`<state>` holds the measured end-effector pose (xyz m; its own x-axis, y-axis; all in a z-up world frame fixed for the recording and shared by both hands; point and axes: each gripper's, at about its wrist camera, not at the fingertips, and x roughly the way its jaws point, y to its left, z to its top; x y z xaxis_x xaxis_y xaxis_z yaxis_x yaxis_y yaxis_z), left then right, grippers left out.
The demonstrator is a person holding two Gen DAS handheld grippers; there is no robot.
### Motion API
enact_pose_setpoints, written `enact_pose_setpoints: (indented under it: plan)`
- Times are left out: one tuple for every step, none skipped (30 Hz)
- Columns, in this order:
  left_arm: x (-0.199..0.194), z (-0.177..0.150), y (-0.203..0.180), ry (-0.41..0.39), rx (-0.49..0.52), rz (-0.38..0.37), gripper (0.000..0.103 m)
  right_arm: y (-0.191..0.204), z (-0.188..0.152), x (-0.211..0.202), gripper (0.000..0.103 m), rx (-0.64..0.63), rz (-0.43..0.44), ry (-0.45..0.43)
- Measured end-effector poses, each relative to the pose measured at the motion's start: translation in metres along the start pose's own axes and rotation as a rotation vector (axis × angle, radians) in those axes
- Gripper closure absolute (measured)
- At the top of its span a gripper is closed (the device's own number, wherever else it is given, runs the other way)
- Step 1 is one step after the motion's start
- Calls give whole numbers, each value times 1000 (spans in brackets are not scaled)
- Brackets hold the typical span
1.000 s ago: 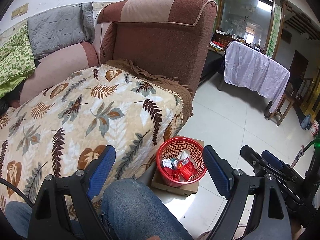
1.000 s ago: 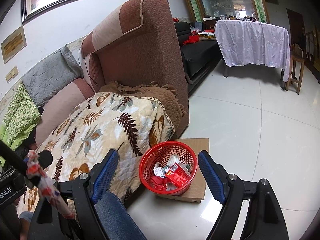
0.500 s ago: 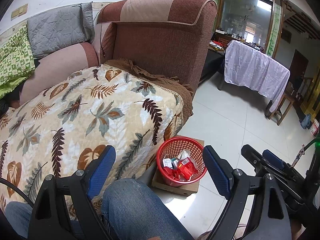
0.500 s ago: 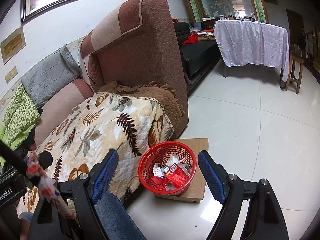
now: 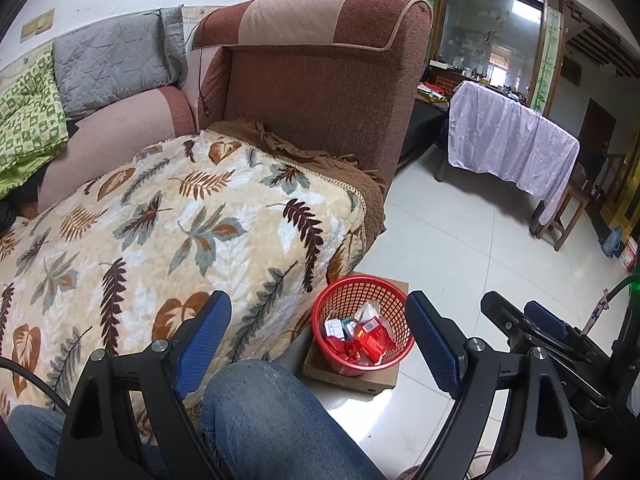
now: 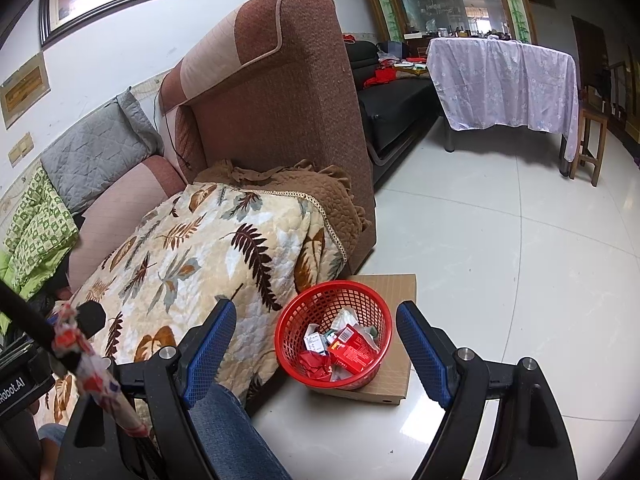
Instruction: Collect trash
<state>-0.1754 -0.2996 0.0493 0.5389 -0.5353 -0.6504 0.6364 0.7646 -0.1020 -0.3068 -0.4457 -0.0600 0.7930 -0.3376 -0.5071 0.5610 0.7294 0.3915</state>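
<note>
We held the left gripper (image 5: pixel 318 338) and right gripper (image 6: pixel 316 346) above the red basket (image 6: pixel 334 334) of trash (image 6: pixel 348 350), both sets of fingers spread and empty, apparently because the wrappers already lay inside.

We see a red mesh basket (image 5: pixel 362 322) at lower centre holding red and white wrappers (image 5: pixel 370 342). A cream blanket (image 5: pixel 160 236) patterned with brown and grey leaves fills the left; a lilac cloth (image 5: pixel 508 148) hangs upper right.
</note>
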Motion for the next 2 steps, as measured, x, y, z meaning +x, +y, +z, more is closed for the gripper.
enact_pose_setpoints:
  plan:
    - [3, 1, -1, 6, 2, -4, 15, -2, -1, 2, 17, 3, -1, 1]
    - [7, 1, 1, 20, -2, -13, 15, -6, -3, 4, 17, 10, -2, 0]
